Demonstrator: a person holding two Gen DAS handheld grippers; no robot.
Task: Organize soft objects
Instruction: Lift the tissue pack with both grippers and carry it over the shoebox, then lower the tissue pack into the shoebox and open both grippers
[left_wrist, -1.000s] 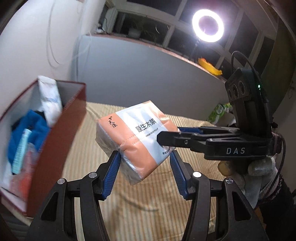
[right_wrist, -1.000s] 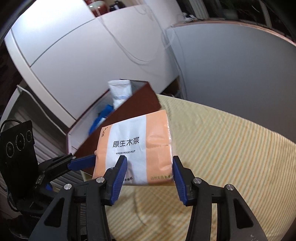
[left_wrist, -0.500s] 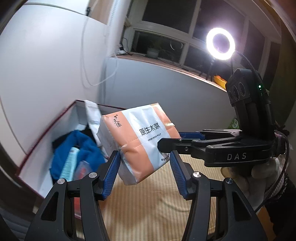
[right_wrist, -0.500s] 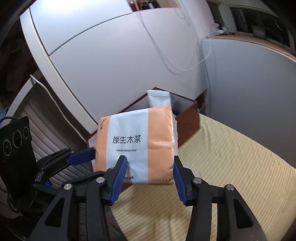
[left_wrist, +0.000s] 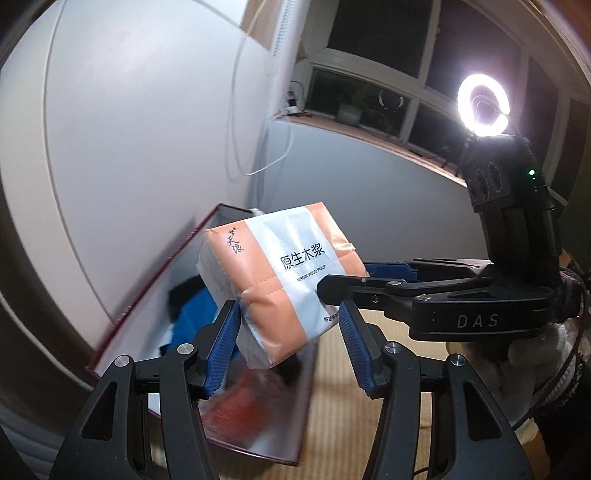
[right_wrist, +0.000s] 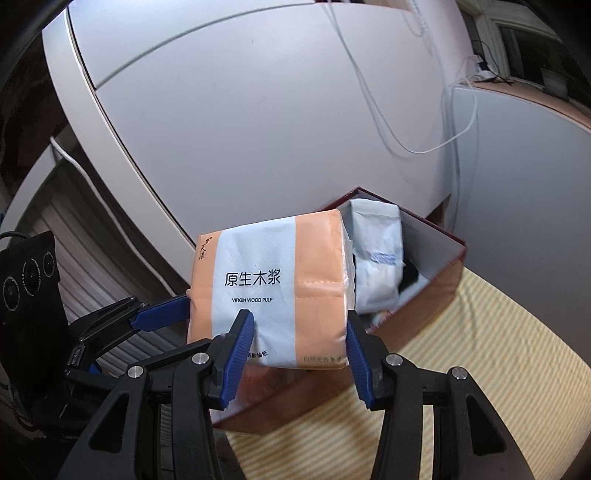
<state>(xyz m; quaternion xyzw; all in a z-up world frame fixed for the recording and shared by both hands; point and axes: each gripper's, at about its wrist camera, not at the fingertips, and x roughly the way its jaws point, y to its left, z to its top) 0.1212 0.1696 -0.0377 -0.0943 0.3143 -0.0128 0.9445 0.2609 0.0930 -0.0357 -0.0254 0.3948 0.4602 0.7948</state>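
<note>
Both the left gripper (left_wrist: 290, 338) and the right gripper (right_wrist: 299, 341) pinch the soft orange-and-white plastic-wrapped tissue pack (right_wrist: 271, 291), held aloft above the open dark-red cardboard box (right_wrist: 439, 280) at the striped bed's edge; next, lower and release it inside.

You are looking at a soft tissue pack (right_wrist: 273, 291) wrapped in peach-orange and pale blue-white bands, with black lettering on the white band. The open cardboard box (right_wrist: 436, 295) is dark maroon outside and grey-white inside. In it lie a bright blue cloth (left_wrist: 195, 317), a pale blue-white soft packet (right_wrist: 376, 258) and something red, blurred. The bed cover (right_wrist: 498, 369) has fine yellow and cream stripes. Your grippers are black with blue pads (left_wrist: 221, 343).
</note>
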